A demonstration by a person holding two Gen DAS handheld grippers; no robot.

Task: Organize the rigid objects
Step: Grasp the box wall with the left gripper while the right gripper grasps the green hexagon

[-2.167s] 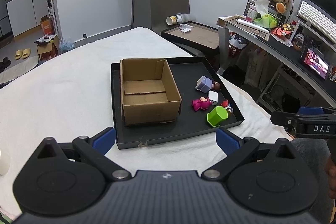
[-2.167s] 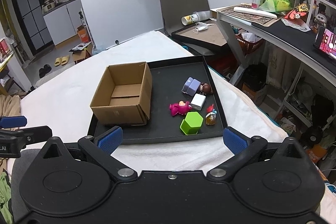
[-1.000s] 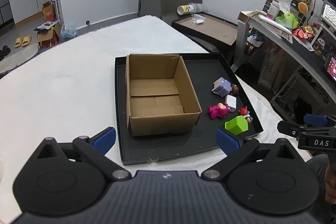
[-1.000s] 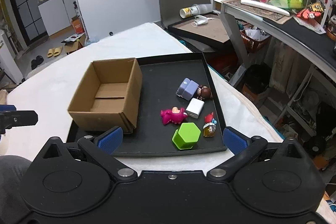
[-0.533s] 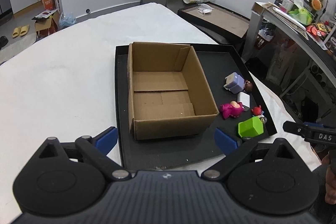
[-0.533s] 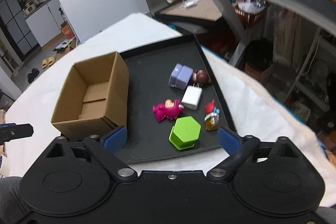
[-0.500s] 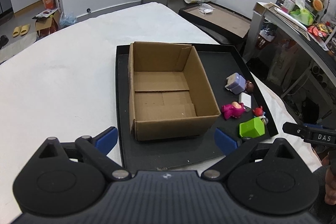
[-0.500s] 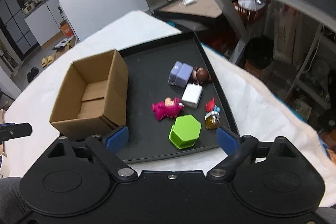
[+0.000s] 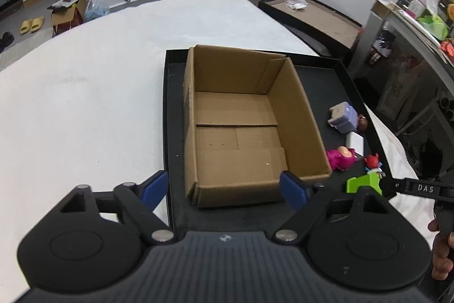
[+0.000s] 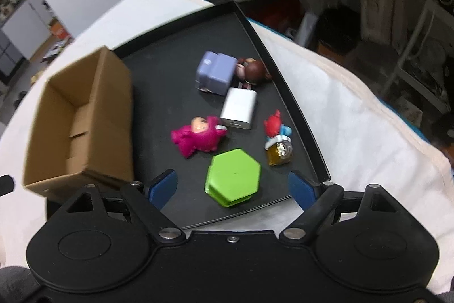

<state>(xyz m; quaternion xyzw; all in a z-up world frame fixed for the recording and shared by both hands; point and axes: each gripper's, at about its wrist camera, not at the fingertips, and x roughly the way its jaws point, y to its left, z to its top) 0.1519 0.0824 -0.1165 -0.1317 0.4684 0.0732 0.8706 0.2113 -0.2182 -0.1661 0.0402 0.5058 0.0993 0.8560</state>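
An open, empty cardboard box (image 9: 238, 132) stands on the left half of a black tray (image 9: 173, 104). On the tray's right half lie a green hexagonal box (image 10: 232, 175), a pink figure (image 10: 198, 137), a white charger (image 10: 239, 108), a purple block toy (image 10: 215, 73), a brown-haired figure (image 10: 254, 70) and a red-and-blue figure (image 10: 276, 138). My right gripper (image 10: 232, 187) hovers low over the green box, which shows between its closing fingers without touching the pads. My left gripper (image 9: 224, 188) hangs before the cardboard box's near wall, jaws closing on nothing.
The tray lies on a white cloth-covered table (image 9: 85, 104). Behind it, a second tray (image 9: 317, 19) carries a tipped cup. A cluttered desk (image 9: 420, 27) stands to the right. A hand (image 9: 442, 252) holds the right gripper's body at the picture's right edge.
Both grippers have come down and closer to the tray, and their fingers stand narrower. The right view has rolled and tipped, bringing the green box between its fingers.
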